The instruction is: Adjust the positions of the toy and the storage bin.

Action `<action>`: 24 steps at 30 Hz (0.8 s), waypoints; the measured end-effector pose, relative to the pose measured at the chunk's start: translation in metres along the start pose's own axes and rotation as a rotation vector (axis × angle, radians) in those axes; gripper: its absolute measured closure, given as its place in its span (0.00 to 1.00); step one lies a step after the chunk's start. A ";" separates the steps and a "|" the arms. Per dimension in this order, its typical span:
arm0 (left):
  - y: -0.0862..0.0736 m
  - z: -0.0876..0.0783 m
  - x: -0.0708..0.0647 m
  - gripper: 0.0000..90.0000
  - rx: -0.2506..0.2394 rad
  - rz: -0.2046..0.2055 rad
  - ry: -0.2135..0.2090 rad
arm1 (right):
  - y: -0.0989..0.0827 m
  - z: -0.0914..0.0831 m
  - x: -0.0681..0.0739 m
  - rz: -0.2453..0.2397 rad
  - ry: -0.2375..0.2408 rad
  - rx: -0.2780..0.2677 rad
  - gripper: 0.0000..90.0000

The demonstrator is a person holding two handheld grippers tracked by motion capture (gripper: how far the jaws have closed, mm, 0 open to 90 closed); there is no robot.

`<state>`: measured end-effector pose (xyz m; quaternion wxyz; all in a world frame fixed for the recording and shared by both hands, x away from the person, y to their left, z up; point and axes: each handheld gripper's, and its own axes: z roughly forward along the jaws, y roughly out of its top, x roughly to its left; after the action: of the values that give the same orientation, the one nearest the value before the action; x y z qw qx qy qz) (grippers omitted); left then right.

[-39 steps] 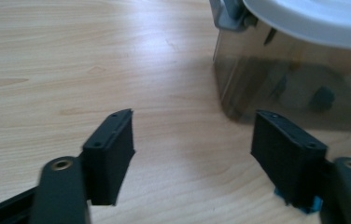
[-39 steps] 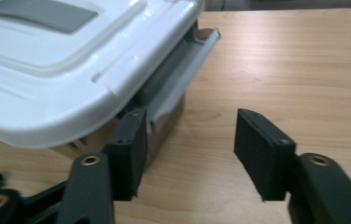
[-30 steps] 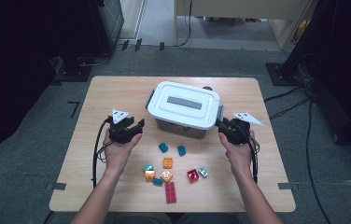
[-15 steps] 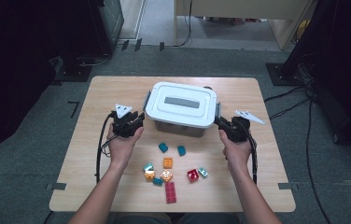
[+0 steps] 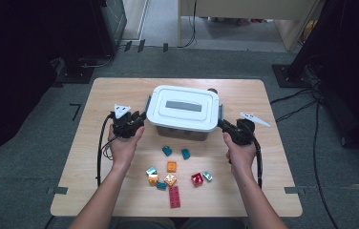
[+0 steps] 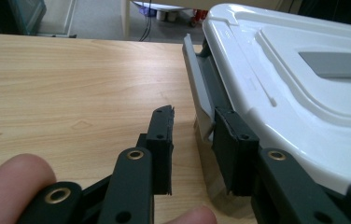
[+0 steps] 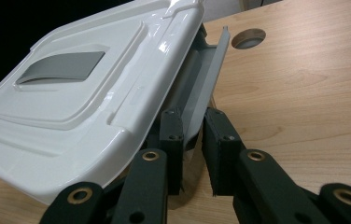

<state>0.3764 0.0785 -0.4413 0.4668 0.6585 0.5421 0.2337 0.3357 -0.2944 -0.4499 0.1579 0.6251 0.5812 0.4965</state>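
White plastic box (image 5: 183, 114) with grey side latches sat at mid-bench, toward the far edge of the pale wooden bench (image 5: 96, 191). Left tool (image 5: 141, 120) held at the box's left side, jaws straddling the grey latch (image 6: 200, 100), just been closing, with a gap visible on the outer side, so not yet pinching. Right tool (image 5: 221, 125) clamped on the grey latch (image 7: 200, 88) at the box's right end, pads pressed to both faces. Small coloured toy blocks (image 5: 172, 179) lay scattered near the front edge, well apart from both tools.
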 end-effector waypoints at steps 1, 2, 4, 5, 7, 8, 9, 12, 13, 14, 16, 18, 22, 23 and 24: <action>0.001 0.002 0.000 0.75 -0.002 -0.004 0.000 | 0.000 0.000 0.000 0.001 0.001 0.000 0.89; 0.001 0.003 0.000 0.75 -0.003 -0.010 0.000 | 0.000 0.000 0.000 0.002 0.003 0.001 0.89; 0.003 0.006 0.001 0.75 -0.003 -0.025 -0.004 | 0.001 0.000 -0.001 0.009 0.006 0.007 0.88; 0.004 0.007 0.002 0.74 0.000 -0.031 -0.008 | 0.001 0.000 -0.001 0.008 0.010 0.007 0.88; 0.004 0.009 0.002 0.75 -0.002 -0.021 -0.007 | 0.002 0.000 -0.002 0.014 0.015 0.015 0.88; 0.004 0.010 0.001 0.75 0.000 -0.014 -0.006 | 0.002 0.000 -0.002 0.021 0.018 0.017 0.88; 0.004 0.011 0.001 0.77 -0.001 -0.010 -0.012 | 0.002 0.000 -0.002 0.026 0.021 0.019 0.88; 0.006 0.012 -0.001 0.86 0.011 0.000 -0.035 | 0.002 0.000 -0.002 0.029 0.024 0.021 0.88; 0.006 0.012 -0.002 0.92 0.012 0.001 -0.039 | 0.002 -0.001 -0.002 0.036 0.027 0.023 0.89; 0.007 0.012 -0.003 0.93 0.013 0.008 -0.030 | 0.002 -0.001 -0.002 0.040 0.029 0.025 0.89; 0.008 0.011 -0.002 0.94 0.023 0.012 -0.035 | 0.002 -0.001 -0.003 0.050 0.035 0.025 0.89; 0.008 0.009 -0.002 0.94 0.032 0.018 -0.036 | 0.002 -0.002 -0.003 0.065 0.038 0.033 0.89; 0.006 0.005 -0.001 0.94 0.037 0.006 -0.046 | 0.001 -0.004 -0.002 0.057 0.039 0.037 0.89; 0.005 0.004 0.000 0.94 0.038 0.000 -0.049 | 0.001 -0.004 -0.002 0.061 0.041 0.040 0.89; 0.005 0.002 0.000 0.94 0.038 -0.009 -0.051 | 0.000 -0.004 -0.002 0.064 0.042 0.042 0.89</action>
<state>0.3804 0.0783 -0.4382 0.4690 0.6704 0.5373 0.2046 0.3326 -0.2979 -0.4483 0.1164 0.6360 0.5745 0.5019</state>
